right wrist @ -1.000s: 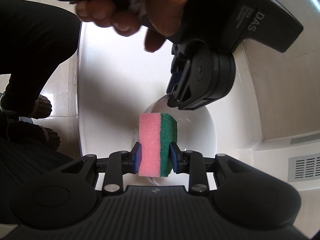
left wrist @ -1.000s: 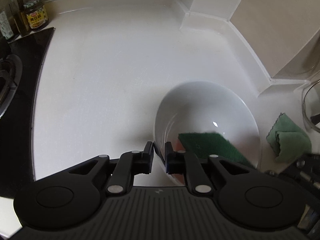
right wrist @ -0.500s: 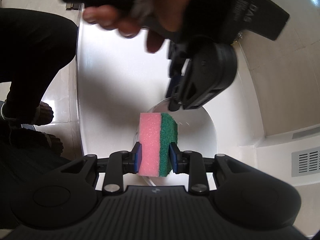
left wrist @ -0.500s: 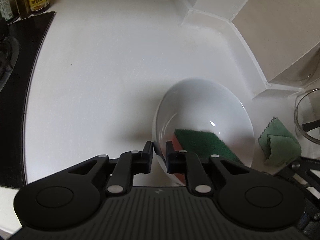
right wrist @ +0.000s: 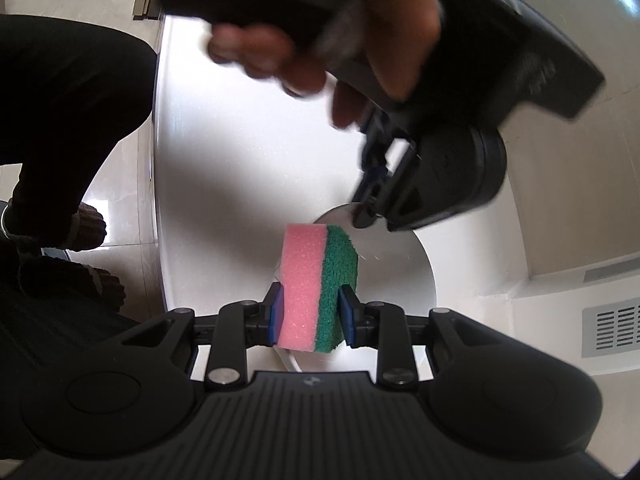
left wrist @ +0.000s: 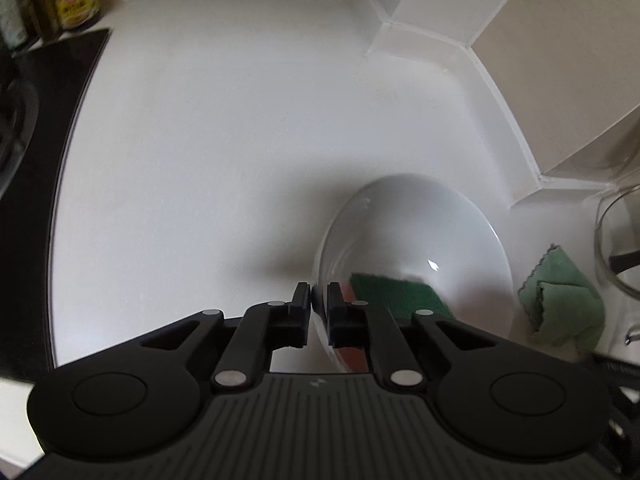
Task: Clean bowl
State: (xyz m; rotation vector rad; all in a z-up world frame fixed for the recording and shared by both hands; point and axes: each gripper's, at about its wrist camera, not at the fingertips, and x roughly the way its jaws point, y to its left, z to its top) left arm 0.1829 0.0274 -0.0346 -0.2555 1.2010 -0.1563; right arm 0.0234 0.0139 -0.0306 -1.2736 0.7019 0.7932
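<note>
My left hand-held gripper (left wrist: 319,308) is pinched nearly closed on the near rim of the white bowl (left wrist: 416,236), which sits on the white worktop (left wrist: 208,152), at about 4 o'clock in the left wrist view. My right hand-held gripper (right wrist: 311,312) is clamped on the pink-and-green sponge (right wrist: 318,280), pink side at 9 o'clock, green scourer at 3. The sponge's far end is down inside the bowl.

Risks, as I judge them:
- The rim grip is thin & the bowl is glossy. If I push the sponge hard toward 12 o'clock, the bowl could pivot or slip out of the left jaws & skid.
- The sponge is held only by its near end. A sideways scrub may fold it or twist it out of the pads.
- The two grippers are close, so a wide stroke could knock them together.

Count:
- 1 bowl
- 1 sponge
- 2 grippers
- 1 folded green cloth (left wrist: 564,300) at 3 o'clock, beside the bowl
- 1 glass jug (left wrist: 616,236), partly cut off at the frame edge
- approx 3 jars/bottles (left wrist: 76,0) at 11 o'clock, too blurred to be sure
- 1 black hob (left wrist: 36,128) at 9 o'clock
</note>
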